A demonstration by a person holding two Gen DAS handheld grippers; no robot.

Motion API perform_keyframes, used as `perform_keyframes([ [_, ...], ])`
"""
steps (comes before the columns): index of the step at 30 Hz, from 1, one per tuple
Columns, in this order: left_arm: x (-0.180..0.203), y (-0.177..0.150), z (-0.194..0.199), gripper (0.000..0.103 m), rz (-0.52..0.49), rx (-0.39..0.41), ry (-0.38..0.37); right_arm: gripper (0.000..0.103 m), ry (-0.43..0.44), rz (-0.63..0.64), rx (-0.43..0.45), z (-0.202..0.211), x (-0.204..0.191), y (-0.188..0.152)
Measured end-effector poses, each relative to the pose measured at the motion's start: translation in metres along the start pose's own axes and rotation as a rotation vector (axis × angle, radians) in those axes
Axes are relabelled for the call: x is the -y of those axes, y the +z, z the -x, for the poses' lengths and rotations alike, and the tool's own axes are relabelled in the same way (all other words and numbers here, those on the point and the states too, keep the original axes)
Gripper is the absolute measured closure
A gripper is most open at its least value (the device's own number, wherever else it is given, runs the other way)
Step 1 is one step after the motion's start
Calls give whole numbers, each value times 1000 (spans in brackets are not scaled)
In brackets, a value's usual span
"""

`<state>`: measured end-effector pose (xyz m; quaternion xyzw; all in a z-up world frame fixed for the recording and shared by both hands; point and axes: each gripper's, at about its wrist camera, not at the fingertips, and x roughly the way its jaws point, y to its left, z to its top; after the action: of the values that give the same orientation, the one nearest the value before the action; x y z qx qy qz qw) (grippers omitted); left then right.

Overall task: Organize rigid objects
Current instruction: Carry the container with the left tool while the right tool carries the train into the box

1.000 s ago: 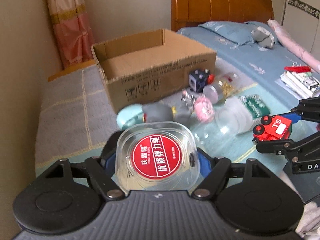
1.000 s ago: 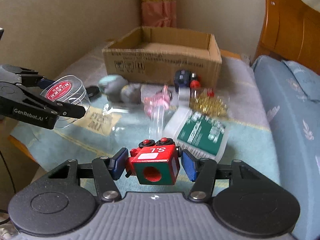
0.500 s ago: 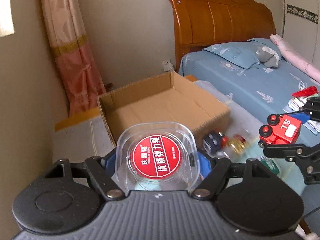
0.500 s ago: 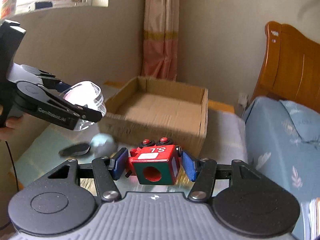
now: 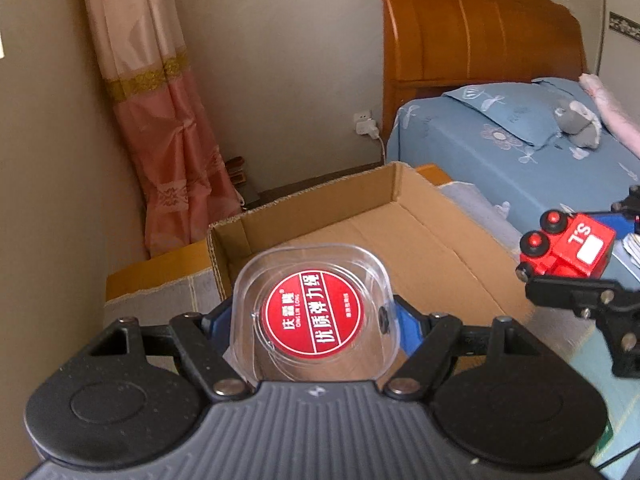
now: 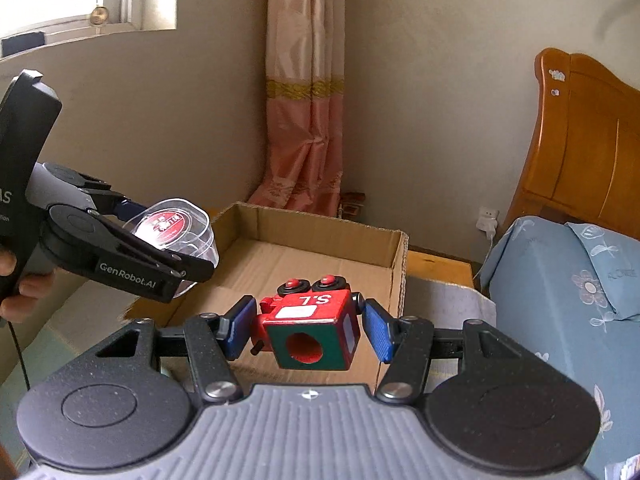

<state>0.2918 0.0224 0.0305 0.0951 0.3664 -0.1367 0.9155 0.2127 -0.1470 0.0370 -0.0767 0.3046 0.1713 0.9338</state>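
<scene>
My left gripper (image 5: 314, 322) is shut on a clear plastic case with a red round label (image 5: 314, 316) and holds it above the near left corner of the open cardboard box (image 5: 400, 236). It also shows in the right wrist view (image 6: 172, 236). My right gripper (image 6: 306, 330) is shut on a red toy train block (image 6: 308, 330) marked "S.L", held above the box's near edge (image 6: 320, 256). The train also shows at the right of the left wrist view (image 5: 568, 246). The box looks empty inside.
A bed with blue bedding (image 5: 500, 148) and a wooden headboard (image 5: 480, 36) lies to the right. A pink curtain (image 5: 168, 128) hangs in the corner behind the box. A grey plush toy (image 5: 576, 122) rests on the pillow.
Both grippers have risen and moved forward from the cluttered table to above the box, each still holding its object. The loose items on the table have dropped out of view.
</scene>
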Motion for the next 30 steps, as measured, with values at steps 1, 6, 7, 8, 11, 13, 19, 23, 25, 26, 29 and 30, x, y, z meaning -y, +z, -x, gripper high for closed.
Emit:
perform_keyframes([
  [1, -1, 3, -5, 27, 1, -5, 0, 39, 8, 3, -16, -6, 1, 1],
  [6, -4, 16, -26, 27, 0, -23, 10, 0, 18, -11, -9, -10, 4, -8],
  [7, -4, 18, -29, 27, 0, -25, 10, 0, 21, -13, -18, -9, 4, -11],
  [8, -3, 19, -32, 27, -2, -27, 12, 0, 19, -17, -27, -7, 3, -13],
  [11, -1, 23, -39, 26, -5, -27, 20, 0, 24, -30, -51, -5, 5, -20],
  [13, -1, 24, -40, 12, 6, -11, 16, 0, 35, -42, -67, -2, 4, -23],
  [19, 0, 18, -28, 4, 18, -3, 30, 0, 11, -65, -76, 16, 2, -35],
  [23, 6, 10, -7, 4, 12, 17, 38, 0, -19, -88, -69, 30, 0, -43],
  [25, 9, 6, 3, 4, 14, 22, 37, 0, -37, -91, -67, 37, -3, -48],
  [26, 11, 3, 9, 4, 13, 26, 37, 0, -43, -93, -69, 40, -5, -51],
  [29, 15, -7, 27, 4, 16, 38, 39, 0, -49, -113, -72, 50, -9, -61],
  [30, 16, -11, 32, 4, 18, 42, 36, 0, -52, -121, -74, 53, -11, -64],
])
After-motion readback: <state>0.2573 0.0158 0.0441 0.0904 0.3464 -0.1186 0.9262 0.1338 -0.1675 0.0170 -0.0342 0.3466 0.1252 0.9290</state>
